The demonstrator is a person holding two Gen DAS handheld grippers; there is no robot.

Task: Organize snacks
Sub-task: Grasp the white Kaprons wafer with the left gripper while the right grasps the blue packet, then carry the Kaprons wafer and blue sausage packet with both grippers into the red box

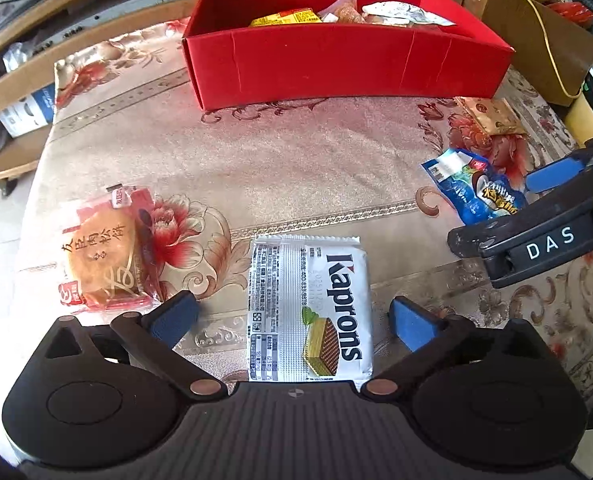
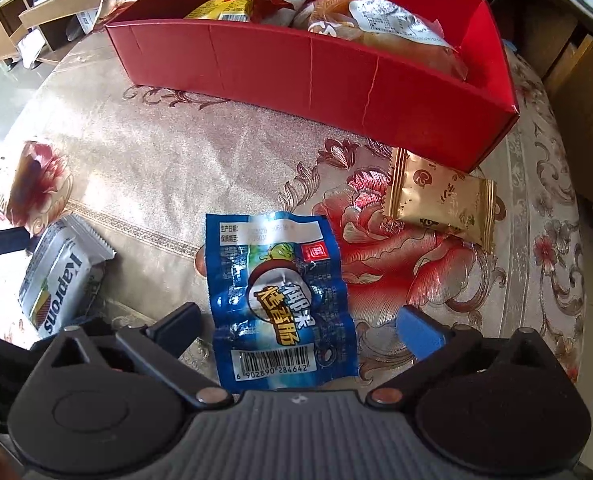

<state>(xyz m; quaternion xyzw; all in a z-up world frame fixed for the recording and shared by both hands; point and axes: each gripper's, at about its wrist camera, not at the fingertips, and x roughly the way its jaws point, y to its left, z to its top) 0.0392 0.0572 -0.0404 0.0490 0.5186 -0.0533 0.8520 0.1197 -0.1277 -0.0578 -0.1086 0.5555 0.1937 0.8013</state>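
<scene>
While both grippers stand wide open with nothing between their pads, each has a packet lined up: the left gripper [image 1: 294, 320] straddles the white wafer packet [image 1: 310, 308] at the lower centre of its view, and the right gripper [image 2: 298, 328] straddles the blue packet [image 2: 282, 304] low in its own.

The likeliest slip is on the blue packet. It lies crumpled and looks slick, so closing pads may fold it or skid off and only pinch a loose edge. The wafer packet looks stiffer, but it lies flat on the glossy flowered tablecloth [image 1: 296, 168], so pads set too high could close above it.

The wafer packet's long axis runs up and down the frame, toward the red box [image 1: 336, 60] at the top; its lettering reads sideways. The blue packet's long axis also runs roughly up the frame, tilted slightly left, barcode end nearest the camera.

A gold packet [image 2: 440, 200] lies just below the box's right corner.
</scene>
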